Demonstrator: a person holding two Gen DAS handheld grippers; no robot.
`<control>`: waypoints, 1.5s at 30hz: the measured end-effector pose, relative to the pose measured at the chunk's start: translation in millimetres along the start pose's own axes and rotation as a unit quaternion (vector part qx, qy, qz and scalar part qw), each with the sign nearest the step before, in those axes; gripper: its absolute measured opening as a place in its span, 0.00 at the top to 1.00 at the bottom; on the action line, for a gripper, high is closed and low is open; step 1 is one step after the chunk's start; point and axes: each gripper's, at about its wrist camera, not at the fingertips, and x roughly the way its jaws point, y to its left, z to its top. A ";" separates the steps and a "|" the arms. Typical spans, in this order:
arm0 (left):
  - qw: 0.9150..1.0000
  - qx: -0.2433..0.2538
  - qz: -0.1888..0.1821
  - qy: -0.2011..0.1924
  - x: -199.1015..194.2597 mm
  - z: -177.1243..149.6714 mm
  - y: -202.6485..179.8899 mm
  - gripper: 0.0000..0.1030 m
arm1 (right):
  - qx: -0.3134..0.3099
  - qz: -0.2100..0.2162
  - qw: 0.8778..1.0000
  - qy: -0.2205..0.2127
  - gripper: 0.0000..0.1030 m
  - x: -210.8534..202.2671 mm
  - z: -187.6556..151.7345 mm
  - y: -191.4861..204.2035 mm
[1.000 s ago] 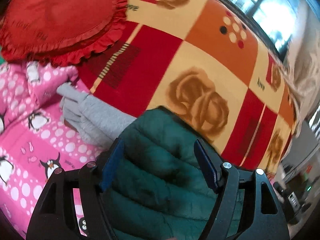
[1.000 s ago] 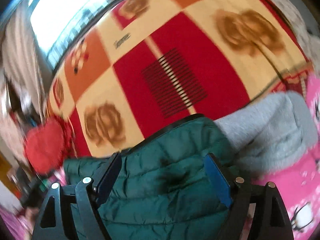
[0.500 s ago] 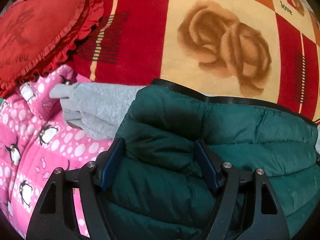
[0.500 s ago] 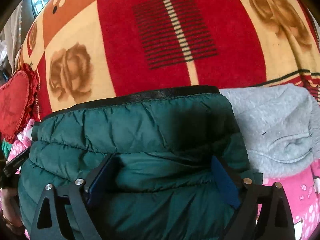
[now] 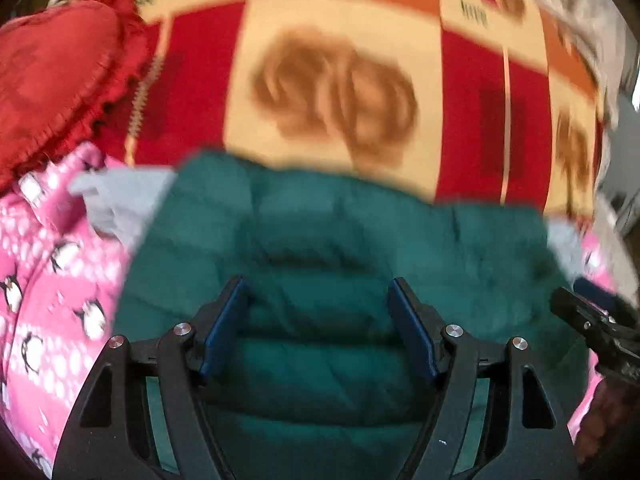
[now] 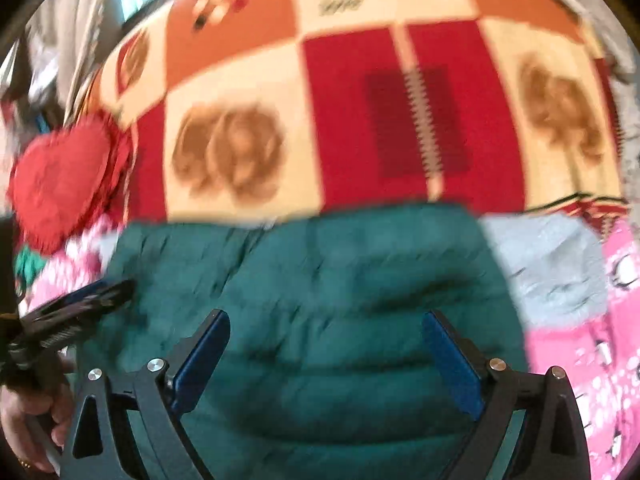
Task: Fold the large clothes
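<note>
A dark green quilted jacket (image 5: 344,240) lies folded on the bed, also seen in the right wrist view (image 6: 320,280). A grey garment (image 6: 548,264) lies under it and sticks out at both sides (image 5: 116,196). My left gripper (image 5: 318,300) is open above the jacket, its blue pads apart and holding nothing. My right gripper (image 6: 326,336) is open above the jacket too. The right gripper shows at the right edge of the left wrist view (image 5: 596,320). The left gripper shows at the left of the right wrist view (image 6: 76,304).
A red, orange and cream rose-patterned blanket (image 5: 332,80) covers the bed behind the jacket (image 6: 328,112). A red heart-shaped ruffled cushion (image 5: 52,76) lies at the left (image 6: 60,184). Pink penguin-print bedding (image 5: 48,280) lies beside the jacket (image 6: 580,360).
Both grippers have pulled back from the jacket, which now shows more fully. Both views are blurred by motion. The jaws stay open.
</note>
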 end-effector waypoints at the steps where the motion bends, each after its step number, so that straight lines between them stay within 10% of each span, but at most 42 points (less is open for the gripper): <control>1: 0.999 0.023 0.025 0.001 6.2 -7.0 -8.3 0.29 | -0.004 -0.004 1.000 0.015 0.07 9.1 -2.8 2.1; 15: 0.998 0.048 0.021 0.020 18.2 -4.7 -13.3 0.21 | -0.025 0.003 0.999 0.032 0.00 25.6 -11.6 -6.6; 21: 0.999 0.027 0.036 -0.010 -13.4 15.6 37.3 0.21 | 0.019 -0.009 0.998 -0.061 0.00 -43.4 -3.5 -74.5; 28: 0.996 -0.023 -0.060 0.066 16.2 10.2 108.3 0.19 | 0.105 0.018 0.994 -0.010 0.00 -27.2 -27.4 -154.6; 35: 0.994 -0.034 -0.073 0.077 15.6 8.7 113.8 0.19 | 0.043 0.031 0.997 -0.055 0.00 -42.4 -23.0 -128.8; 45: 0.978 -0.089 -0.153 0.107 52.3 -3.0 147.9 0.03 | -0.012 -0.048 0.999 0.005 0.00 -5.6 -31.3 -122.2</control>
